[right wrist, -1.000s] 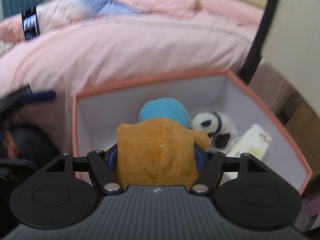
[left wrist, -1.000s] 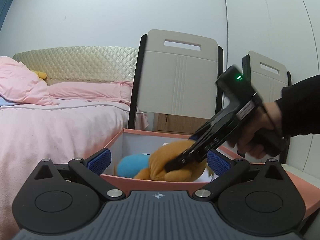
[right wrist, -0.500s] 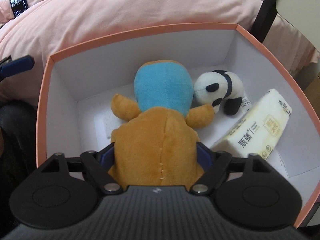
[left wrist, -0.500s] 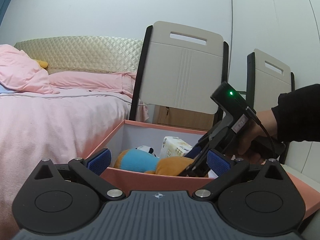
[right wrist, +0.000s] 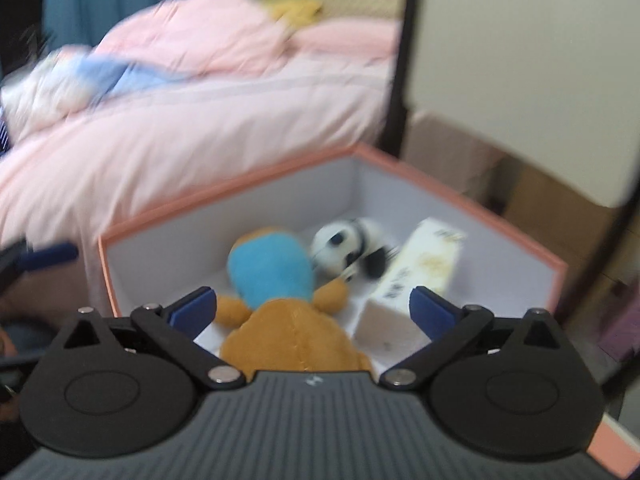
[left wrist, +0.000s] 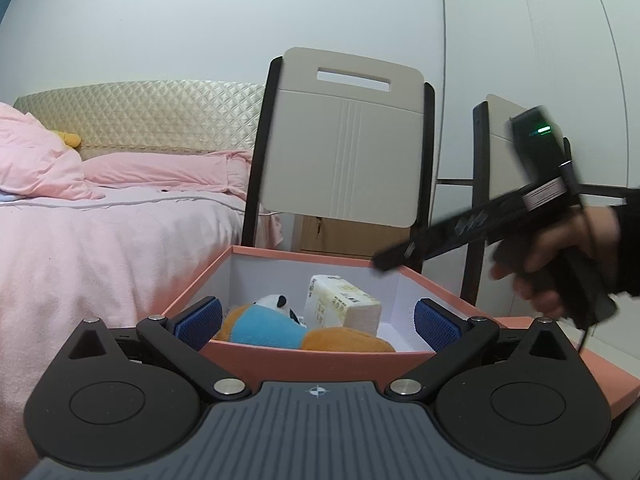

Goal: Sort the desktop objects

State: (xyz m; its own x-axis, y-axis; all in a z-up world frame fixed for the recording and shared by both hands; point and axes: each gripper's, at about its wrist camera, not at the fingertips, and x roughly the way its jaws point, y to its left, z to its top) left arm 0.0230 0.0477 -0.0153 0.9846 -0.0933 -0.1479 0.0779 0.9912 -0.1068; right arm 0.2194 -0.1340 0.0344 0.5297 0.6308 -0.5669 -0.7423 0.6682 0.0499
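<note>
Right wrist view, blurred: right gripper (right wrist: pixel 310 306) jaws opening, pads clear of brown plush (right wrist: pixel 294 330) in pink box (right wrist: pixel 460 200); panda (right wrist: pixel 346 248) smeared at 1 o'clock. Left gripper (left wrist: pixel 318 322) spread, empty.

Motion-blurred bed (right wrist: pixel 208 92) and panda toy (right wrist: pixel 348 246); brown plush (right wrist: pixel 292 336) partly hidden behind right hand-held gripper (right wrist: pixel 312 310).

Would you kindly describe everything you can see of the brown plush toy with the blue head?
The brown plush toy is soft, fuzzy fabric with a blue head, stubby brown arms and a stitched seam down its back. It lies on the floor of the pink box, head pointing away from the right gripper. Its head is against the panda plush, with the tissue pack beside it. The gripper's opening pads stand clear of its sides.
</note>
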